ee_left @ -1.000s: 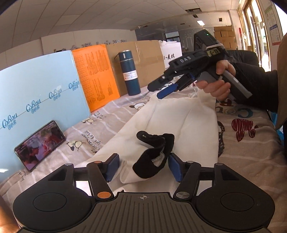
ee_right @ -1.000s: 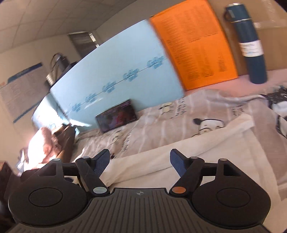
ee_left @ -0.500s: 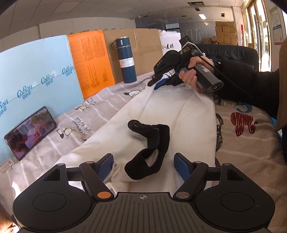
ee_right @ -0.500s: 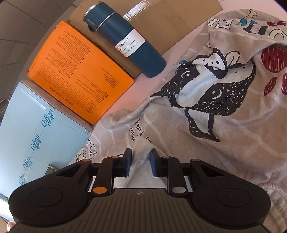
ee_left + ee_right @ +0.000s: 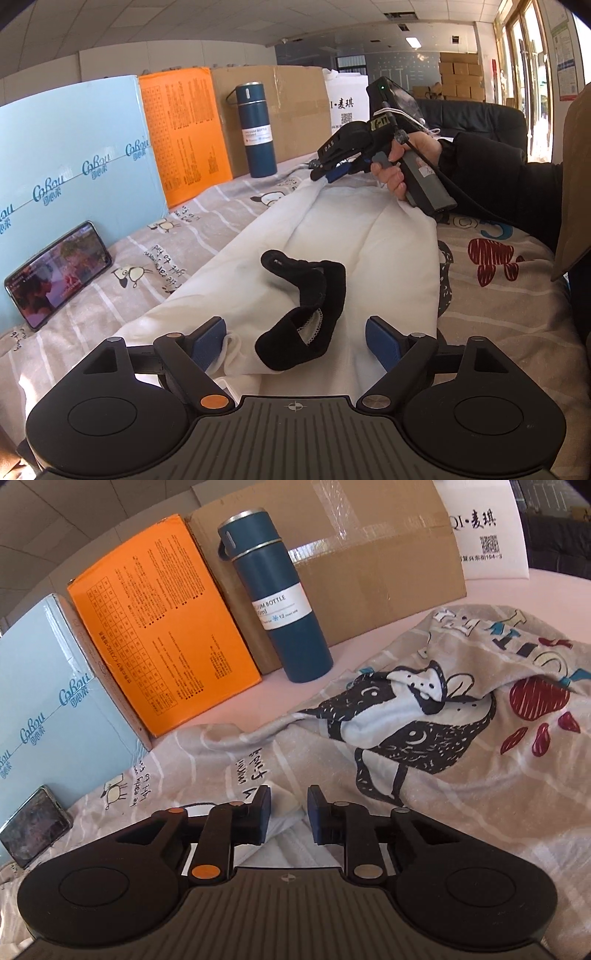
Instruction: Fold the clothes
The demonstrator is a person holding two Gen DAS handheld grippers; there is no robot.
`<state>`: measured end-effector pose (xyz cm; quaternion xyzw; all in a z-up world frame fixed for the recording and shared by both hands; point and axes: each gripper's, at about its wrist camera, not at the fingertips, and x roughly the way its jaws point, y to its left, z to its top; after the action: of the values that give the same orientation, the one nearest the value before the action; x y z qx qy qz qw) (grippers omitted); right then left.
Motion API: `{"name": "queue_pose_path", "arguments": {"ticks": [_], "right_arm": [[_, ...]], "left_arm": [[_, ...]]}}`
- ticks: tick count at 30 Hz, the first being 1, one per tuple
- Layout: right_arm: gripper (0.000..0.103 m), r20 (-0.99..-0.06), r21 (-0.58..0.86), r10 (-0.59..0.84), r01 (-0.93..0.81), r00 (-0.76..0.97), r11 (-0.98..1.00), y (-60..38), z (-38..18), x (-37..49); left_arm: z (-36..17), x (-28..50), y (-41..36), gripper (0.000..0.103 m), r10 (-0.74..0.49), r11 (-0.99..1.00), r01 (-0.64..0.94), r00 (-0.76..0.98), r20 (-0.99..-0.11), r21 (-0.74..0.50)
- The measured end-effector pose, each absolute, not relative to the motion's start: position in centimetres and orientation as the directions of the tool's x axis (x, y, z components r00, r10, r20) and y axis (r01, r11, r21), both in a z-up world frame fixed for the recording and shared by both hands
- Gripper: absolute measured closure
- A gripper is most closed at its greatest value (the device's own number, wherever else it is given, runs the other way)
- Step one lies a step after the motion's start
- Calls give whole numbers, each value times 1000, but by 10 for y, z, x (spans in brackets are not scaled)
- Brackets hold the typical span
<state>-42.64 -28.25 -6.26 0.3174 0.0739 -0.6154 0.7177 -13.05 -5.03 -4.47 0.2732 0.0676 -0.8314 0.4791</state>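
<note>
Here, a white garment (image 5: 332, 236) is seen stretched lengthwise over a cartoon-printed grey blanket (image 5: 498, 295), with a black collar piece (image 5: 306, 306) curled on top of it. In the left wrist view, the left gripper (image 5: 295, 341) is held with its blue fingers (image 5: 208, 341) wide apart; the near end of the garment and the black collar piece lie in the gap between them, and the left pad is just beside a bunched white edge, though whether it touches cannot be told. Farther along, the far end of the garment is pinched by the right gripper (image 5: 327, 173), gripped in a bare hand (image 5: 406, 162) with a black sleeve behind it. In the right wrist view, the same gripper (image 5: 288, 814) is shown with its fingers drawn close on a raised fold of white cloth (image 5: 286, 812), a narrow gap remaining between the pads. A phone (image 5: 55, 273) is propped against a light blue box (image 5: 74, 166) at the left. At the back, an orange box (image 5: 184, 133), a dark blue bottle (image 5: 256, 129) and a cardboard box (image 5: 295, 110) are lined up.
</note>
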Motion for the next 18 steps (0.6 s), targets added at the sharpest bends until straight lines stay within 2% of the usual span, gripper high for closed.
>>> {"name": "queue_pose_path", "arguments": {"ticks": [2,7,8,10,11,12,14,15,18], "right_arm": [[66,-510,368,-826,929,238,41,-284,-65,-428],[57,-528,388,-807,920,264,48,-288,-69,-431],[50,-516,408,-808,911,284,59,-286,-67,-433],[37,-471,469,-813,878,341,97,-280,-64,-439],[24,-438,504,-817,855,375,122,-276,-60,-443],[20,-401,534,-823,833,402,147,-273,-57,-448],[17,-333,584,-825,787,456,199,-267,-48,-459],[12,-303,606,-823,764,481,223,-265,-44,-466],[3,-257,673,-798,694,544,256,-268,-38,-483]], "left_arm": [[-45,-131,-50,17,-759,-533,833,-392,-520,150],[-45,-132,-49,12,-754,-546,823,-402,-519,156],[-44,-132,-48,12,-755,-547,823,-406,-514,153],[-39,-129,-45,12,-782,-518,842,-392,-486,155],[-36,-128,-43,12,-796,-500,852,-382,-470,155],[-33,-129,-41,12,-816,-471,867,-358,-455,164],[-25,-137,-33,12,-869,-380,904,-277,-409,196],[-21,-143,-29,12,-886,-346,916,-248,-391,203],[-8,-170,-17,10,-918,-274,935,-184,-352,226]]}}
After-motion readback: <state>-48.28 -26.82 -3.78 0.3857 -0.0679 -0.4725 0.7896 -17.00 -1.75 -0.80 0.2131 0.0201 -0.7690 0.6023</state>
